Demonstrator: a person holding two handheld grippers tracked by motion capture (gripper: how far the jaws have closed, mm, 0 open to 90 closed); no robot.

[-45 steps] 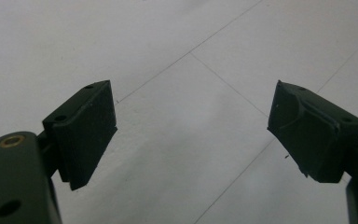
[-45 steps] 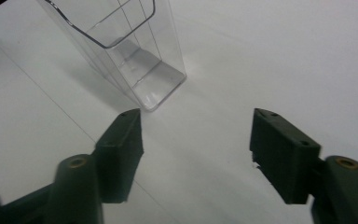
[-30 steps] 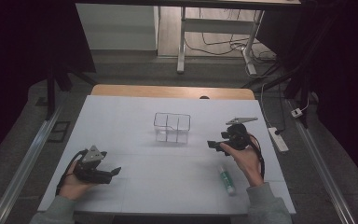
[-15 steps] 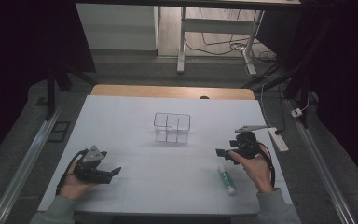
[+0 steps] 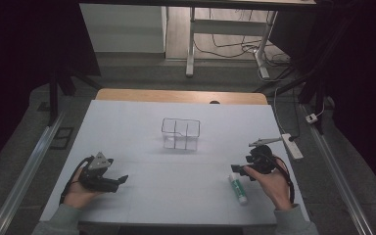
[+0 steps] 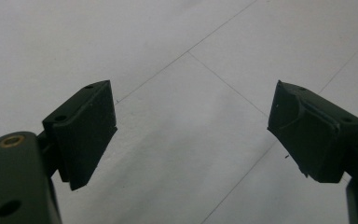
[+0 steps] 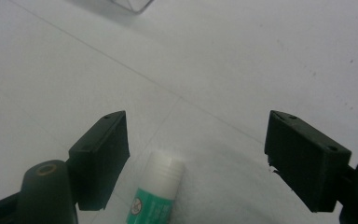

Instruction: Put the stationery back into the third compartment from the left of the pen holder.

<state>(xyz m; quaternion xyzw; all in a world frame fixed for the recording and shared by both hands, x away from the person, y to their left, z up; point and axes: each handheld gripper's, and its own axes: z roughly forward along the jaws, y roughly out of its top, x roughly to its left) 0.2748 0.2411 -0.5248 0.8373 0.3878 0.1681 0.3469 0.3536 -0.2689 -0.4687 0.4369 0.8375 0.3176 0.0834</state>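
White table [image 5: 176,147] | glue stick [image 7: 154,198] green label unreadable | right gripper [image 7: 196,154] jaws wide | left gripper [image 6: 191,135] jaws wide

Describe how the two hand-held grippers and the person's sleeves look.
Each gripper, left and right, is black with two blocky jaws bearing small screw holes. A brass-coloured bushing sits at a jaw base. A grey three-cornered plate tops the left gripper. Black cable trails from both. The sleeves are grey.

Plenty of bare table [image 5: 142,147] to move around; just the wire basket [image 5: 180,133] mid-table and glue stick [image 5: 238,188] near right.
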